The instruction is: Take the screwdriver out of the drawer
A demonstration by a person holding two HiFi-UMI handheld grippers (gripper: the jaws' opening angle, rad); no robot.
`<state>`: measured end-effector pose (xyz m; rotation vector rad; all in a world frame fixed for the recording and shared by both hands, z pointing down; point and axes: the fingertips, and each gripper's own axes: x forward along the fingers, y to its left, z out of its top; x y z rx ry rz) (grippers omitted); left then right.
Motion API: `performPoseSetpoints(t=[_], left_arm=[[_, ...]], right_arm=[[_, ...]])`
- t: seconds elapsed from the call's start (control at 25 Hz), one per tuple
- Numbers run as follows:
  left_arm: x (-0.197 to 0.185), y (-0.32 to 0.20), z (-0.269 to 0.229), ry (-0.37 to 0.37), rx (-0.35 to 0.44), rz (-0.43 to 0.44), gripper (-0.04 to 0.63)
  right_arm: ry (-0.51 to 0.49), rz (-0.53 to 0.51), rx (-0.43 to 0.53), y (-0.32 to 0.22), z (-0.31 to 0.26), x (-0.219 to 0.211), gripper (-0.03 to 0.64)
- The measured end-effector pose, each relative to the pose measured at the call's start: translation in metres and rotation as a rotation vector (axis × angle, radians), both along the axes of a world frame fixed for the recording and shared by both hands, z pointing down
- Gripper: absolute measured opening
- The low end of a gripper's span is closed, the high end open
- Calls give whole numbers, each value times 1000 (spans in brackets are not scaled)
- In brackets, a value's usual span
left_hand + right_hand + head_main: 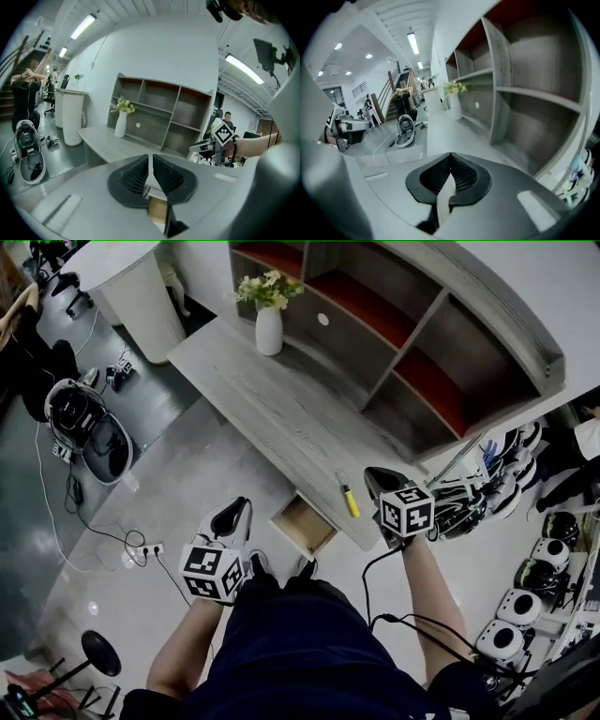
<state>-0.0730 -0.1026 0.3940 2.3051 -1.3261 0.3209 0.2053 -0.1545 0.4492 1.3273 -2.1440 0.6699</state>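
Observation:
A screwdriver (349, 501) with a yellow handle lies on the grey desk (281, 409), close to its front edge. Below that edge a small wooden drawer (305, 524) stands pulled out; I see nothing inside it. My right gripper (372, 474) hovers over the desk just right of the screwdriver, shut and empty; its pads (451, 161) meet with nothing between them. My left gripper (242, 507) hangs over the floor left of the drawer, also shut and empty (150, 158). The left gripper view shows the right gripper (206, 146) across the desk.
A white vase with flowers (269, 329) stands on the desk's far end before an open shelf unit (412, 343). On the floor lie a round device with cables (89, 432), a power strip (145, 548) and, right, several white helmets (511, 615). A stool (98, 652) stands near left.

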Motion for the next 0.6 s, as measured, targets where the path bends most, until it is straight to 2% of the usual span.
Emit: performPoseSetpoints(t=[0.36,0.44,0.6], left_arm=[[57,-28,-83,-4,205,117,32],[74,-26,-103,1,250,147,32],[103,-17,-134,10,321,197,32]], right_arm=[[-119,117,438,28,-168,6,6],[-144,146,514,41,-191,8,6],[-126,179,626,65,-219,18,6]])
